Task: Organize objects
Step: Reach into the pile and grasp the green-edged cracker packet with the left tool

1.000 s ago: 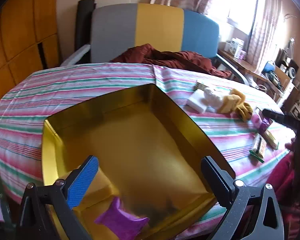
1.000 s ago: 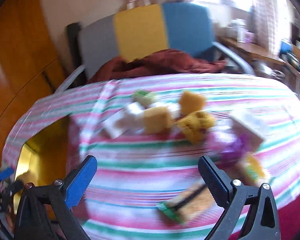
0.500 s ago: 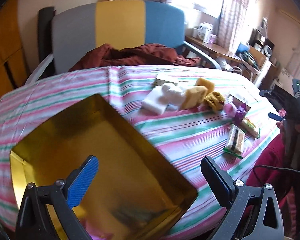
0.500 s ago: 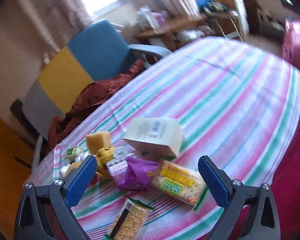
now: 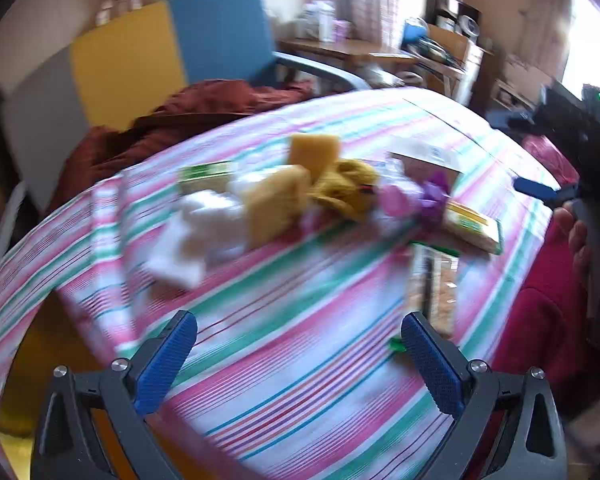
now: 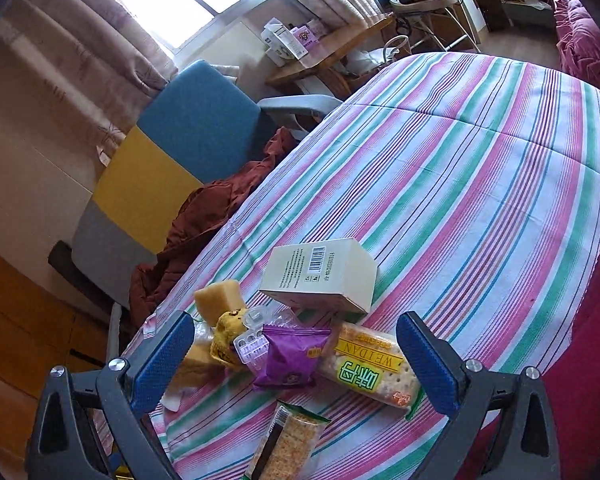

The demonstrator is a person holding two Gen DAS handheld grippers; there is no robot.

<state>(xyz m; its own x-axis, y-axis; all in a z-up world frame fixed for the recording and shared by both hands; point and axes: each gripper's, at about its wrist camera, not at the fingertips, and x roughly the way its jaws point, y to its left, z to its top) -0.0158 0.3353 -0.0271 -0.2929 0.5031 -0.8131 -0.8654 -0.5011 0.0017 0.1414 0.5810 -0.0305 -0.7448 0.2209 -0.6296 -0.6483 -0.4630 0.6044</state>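
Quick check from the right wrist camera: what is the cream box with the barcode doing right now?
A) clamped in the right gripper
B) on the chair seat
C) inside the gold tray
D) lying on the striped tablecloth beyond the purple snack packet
D: the cream box lies on the striped tablecloth just beyond the purple snack packet, while the right gripper hangs open with nothing between its fingers.

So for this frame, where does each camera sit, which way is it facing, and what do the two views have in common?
Left wrist: on the left gripper, low over the striped tablecloth, facing the blurred object pile; open jaws show, plus the right gripper at the right edge.
Right wrist: on the right gripper, looking down at the purple packet and WEIDAN cracker pack; only its open jaws show.
Shared: the pile, cream box, tricolour chair.
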